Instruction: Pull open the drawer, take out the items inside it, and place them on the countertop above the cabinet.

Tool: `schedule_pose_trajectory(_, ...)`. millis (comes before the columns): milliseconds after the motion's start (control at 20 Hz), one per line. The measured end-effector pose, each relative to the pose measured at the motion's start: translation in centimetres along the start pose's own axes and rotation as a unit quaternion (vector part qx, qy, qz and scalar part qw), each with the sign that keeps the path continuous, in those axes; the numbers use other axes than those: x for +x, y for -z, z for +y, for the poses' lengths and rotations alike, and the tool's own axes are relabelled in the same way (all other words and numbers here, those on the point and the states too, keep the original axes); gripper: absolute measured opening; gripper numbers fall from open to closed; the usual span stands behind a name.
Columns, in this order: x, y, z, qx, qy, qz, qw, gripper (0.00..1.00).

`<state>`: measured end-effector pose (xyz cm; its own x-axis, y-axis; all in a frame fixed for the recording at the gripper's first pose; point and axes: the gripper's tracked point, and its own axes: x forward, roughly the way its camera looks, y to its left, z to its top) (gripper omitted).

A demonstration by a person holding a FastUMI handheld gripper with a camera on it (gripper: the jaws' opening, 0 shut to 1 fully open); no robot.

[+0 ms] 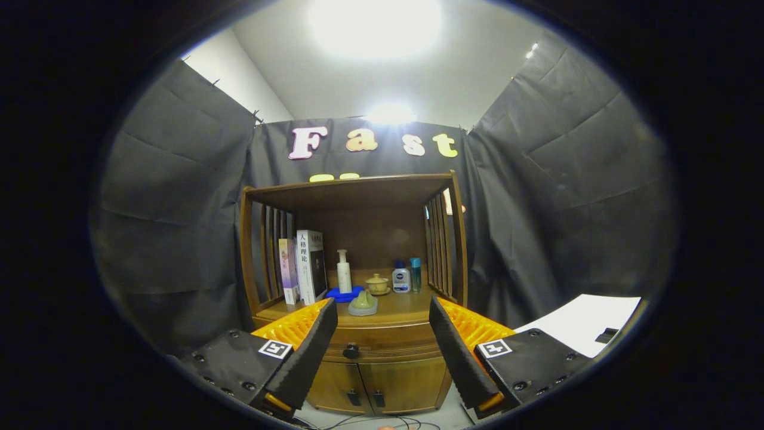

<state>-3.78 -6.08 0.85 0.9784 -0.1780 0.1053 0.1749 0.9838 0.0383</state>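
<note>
Dark cloth walls (179,197) enclose the booth on three sides. White ceiling (465,71) above, with a bright ceiling light (375,24) at upper centre. Wooden cabinet (358,251) stands centre frame against the rear wall. Grey floor (453,409) at lower centre.

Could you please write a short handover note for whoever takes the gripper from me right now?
Gripper: open, holding nothing, fingers spread apart, some way short of the cabinet.
Drawer: shut, its dark knob in the gap between the fingers, nearer the left one.
Countertop: already carries books, a pump bottle, a blue tray, a small lidded cup and two small bottles.
Done: nothing yet.
Left: grip the knob, pull the drawer open, lift out its contents, set them on the countertop.
</note>
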Motion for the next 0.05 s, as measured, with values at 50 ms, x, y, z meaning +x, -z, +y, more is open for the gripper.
schedule_pose_trajectory(50,0.07,0.17,-0.11,0.001,0.001,0.000,1.000,0.97)
